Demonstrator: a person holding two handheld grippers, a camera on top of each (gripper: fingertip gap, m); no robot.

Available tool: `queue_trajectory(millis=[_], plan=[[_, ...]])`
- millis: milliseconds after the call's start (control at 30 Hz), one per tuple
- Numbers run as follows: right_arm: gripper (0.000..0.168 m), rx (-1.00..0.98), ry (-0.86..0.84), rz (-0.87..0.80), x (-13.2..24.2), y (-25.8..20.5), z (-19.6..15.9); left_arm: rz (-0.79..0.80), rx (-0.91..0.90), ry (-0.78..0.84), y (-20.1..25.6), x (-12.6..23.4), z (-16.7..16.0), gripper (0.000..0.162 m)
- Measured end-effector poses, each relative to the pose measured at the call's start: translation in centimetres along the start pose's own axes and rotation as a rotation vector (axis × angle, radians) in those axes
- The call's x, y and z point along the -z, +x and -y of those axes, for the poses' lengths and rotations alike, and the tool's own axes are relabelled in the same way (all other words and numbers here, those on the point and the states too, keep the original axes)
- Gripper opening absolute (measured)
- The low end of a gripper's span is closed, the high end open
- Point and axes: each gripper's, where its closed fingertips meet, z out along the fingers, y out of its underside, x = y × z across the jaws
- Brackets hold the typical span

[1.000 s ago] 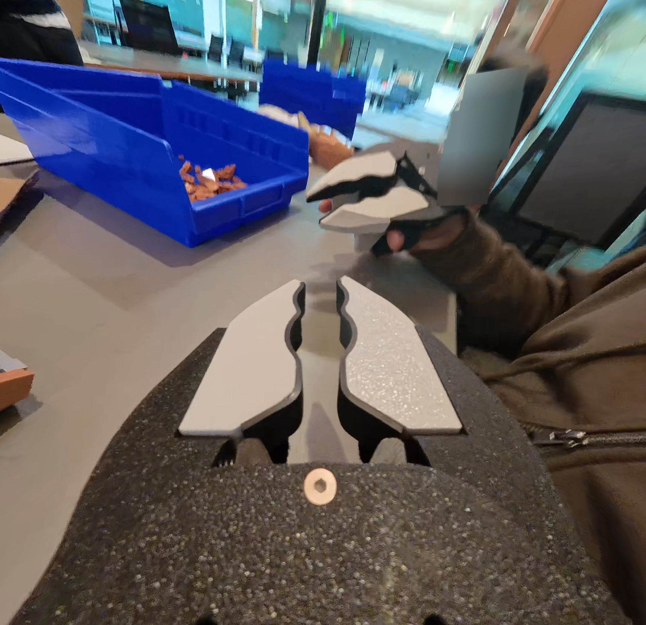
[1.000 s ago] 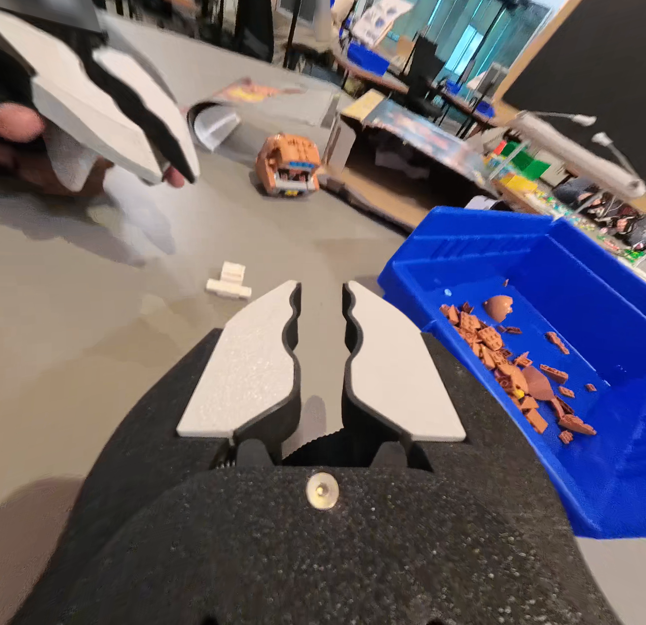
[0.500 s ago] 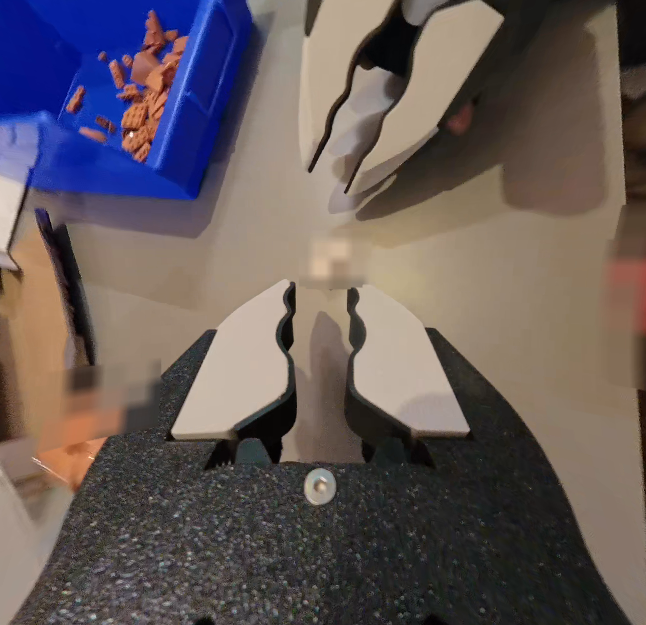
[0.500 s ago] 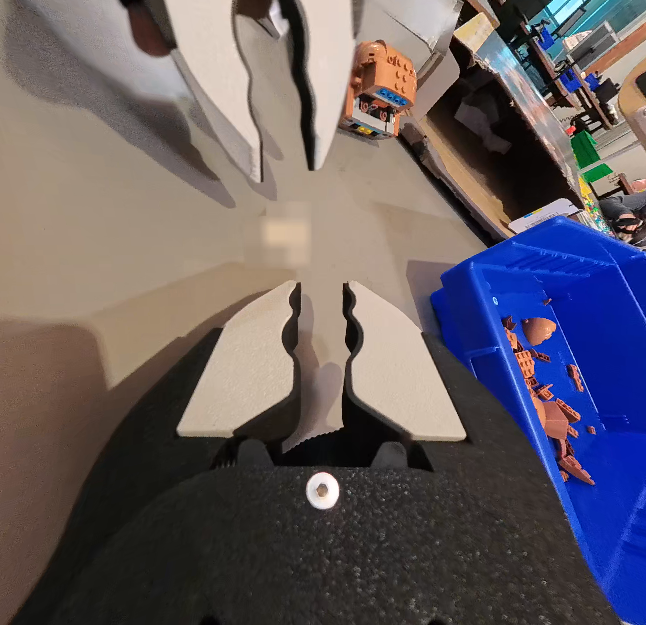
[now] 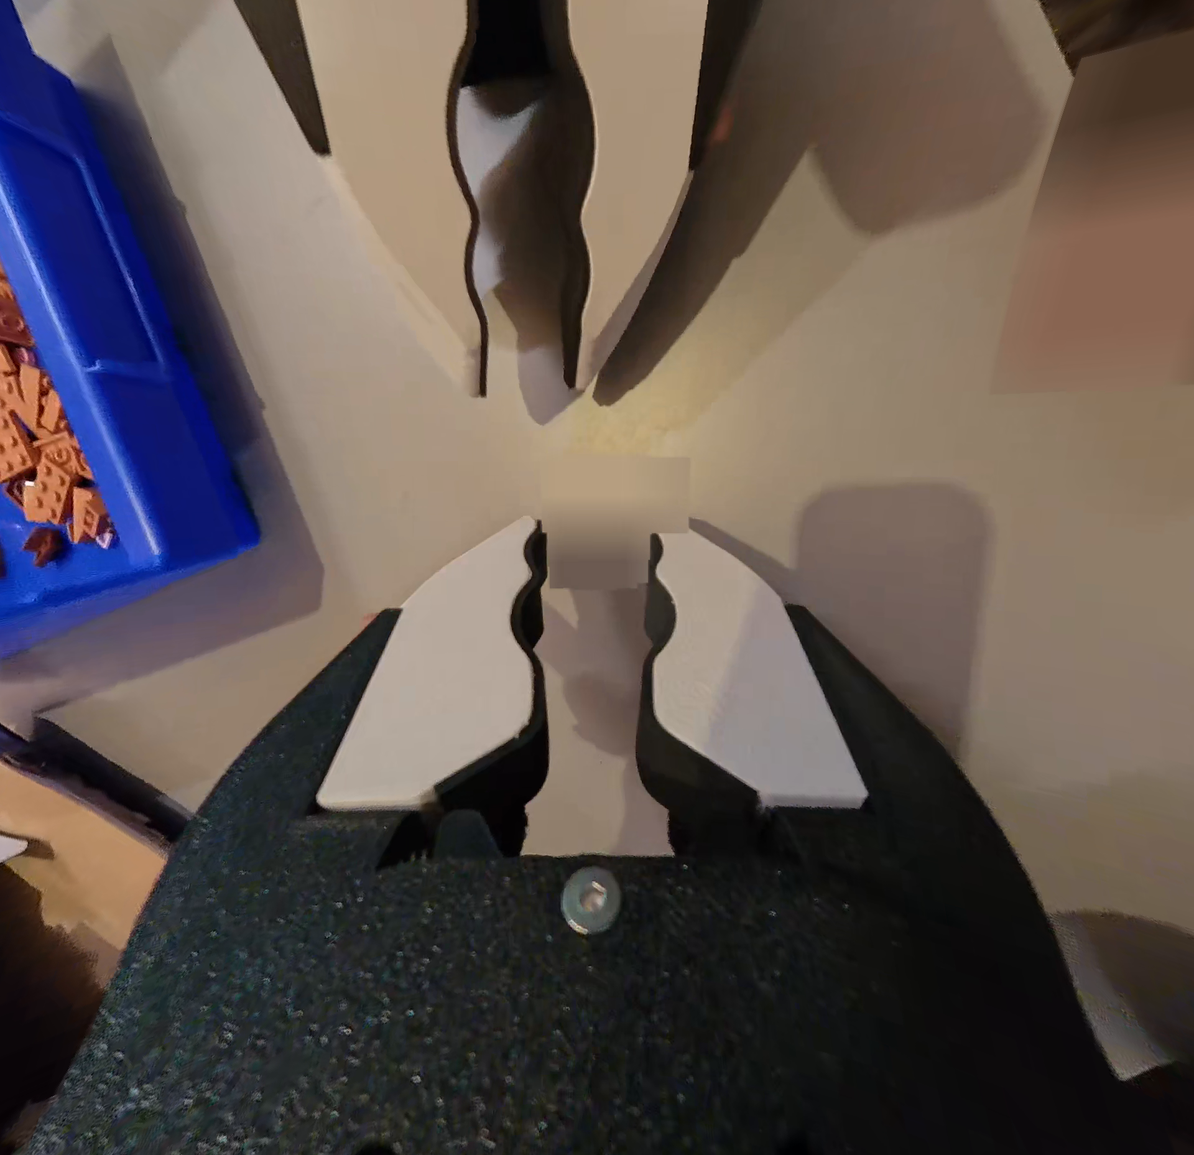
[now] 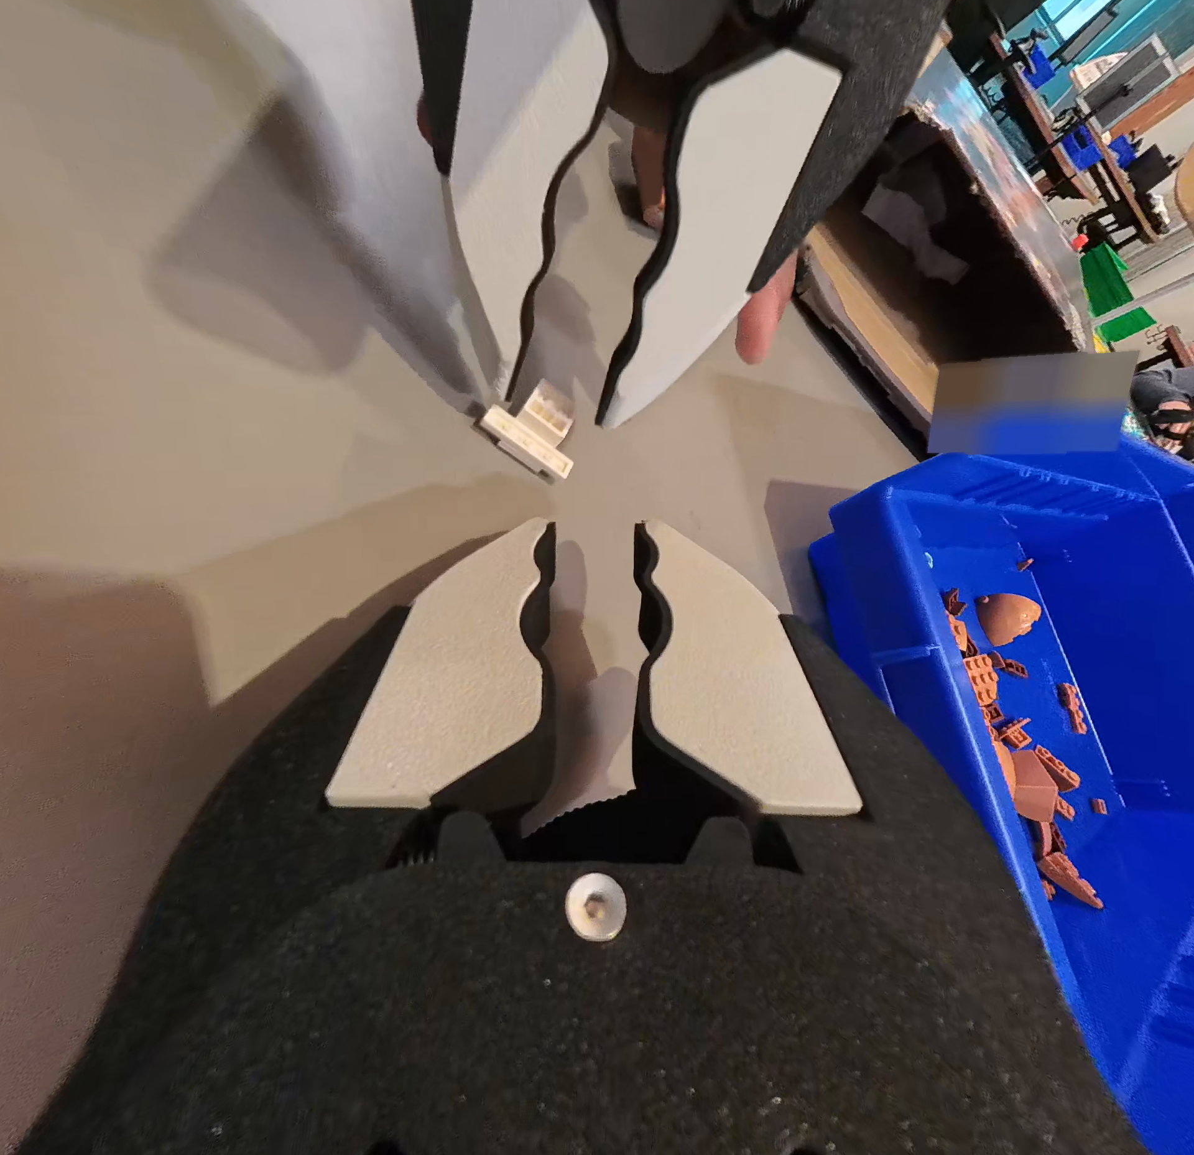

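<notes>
A small white brick piece (image 6: 526, 439) lies on the grey table. My left gripper (image 5: 596, 536) is open and points down at it; in the left wrist view a blurred patch covers the piece. In the right wrist view the left gripper (image 6: 555, 410) comes in from the top, its tips straddling the piece's far end, and one fingertip (image 6: 497, 394) is right at the piece. My right gripper (image 6: 594, 526) is open and empty, a short way from the piece's near side. It faces the left gripper and shows at the top of the left wrist view (image 5: 524, 384).
A blue bin (image 6: 969, 542) with several brown bricks (image 6: 1021, 768) stands right of the right gripper; it shows at the left of the left wrist view (image 5: 129, 413). A cardboard box (image 6: 872, 323) lies behind. A person's finger (image 6: 762, 323) shows by the left gripper. Tip to tip, the grippers are about 4 cm apart.
Both grippers have tipped down toward the table and closed in on the white piece from opposite sides. The left jaws have opened a little wider.
</notes>
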Motion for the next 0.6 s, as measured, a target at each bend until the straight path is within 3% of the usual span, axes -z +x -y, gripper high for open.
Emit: queue_trajectory(millis=[133,200,333,433,533,600], plan=[[0.022,-0.002,0.012,-0.009,0.1,0.1,0.1,-0.034,-0.032,-0.076,0.5,-1.2,-1.0,0.025],[0.022,-0.005,0.015,-0.014,0.1,0.2,0.1,-0.039,-0.012,-0.038,0.8,-1.3,-0.7,0.018],[0.023,-0.012,0.022,-0.039,0.2,0.6,0.2,0.11,0.175,0.085,-0.7,-1.0,-0.1,0.017],[0.024,-0.01,0.085,-0.129,0.9,1.9,1.3,0.304,0.361,0.256,-2.1,1.1,0.9,0.017],[0.023,-0.037,0.186,-0.202,1.9,2.9,3.1,0.666,0.547,0.467,-4.2,6.0,1.6,0.017],[0.023,-0.154,0.265,-0.185,2.2,3.1,4.5,0.908,0.589,0.562,-4.3,9.0,1.7,0.017]])
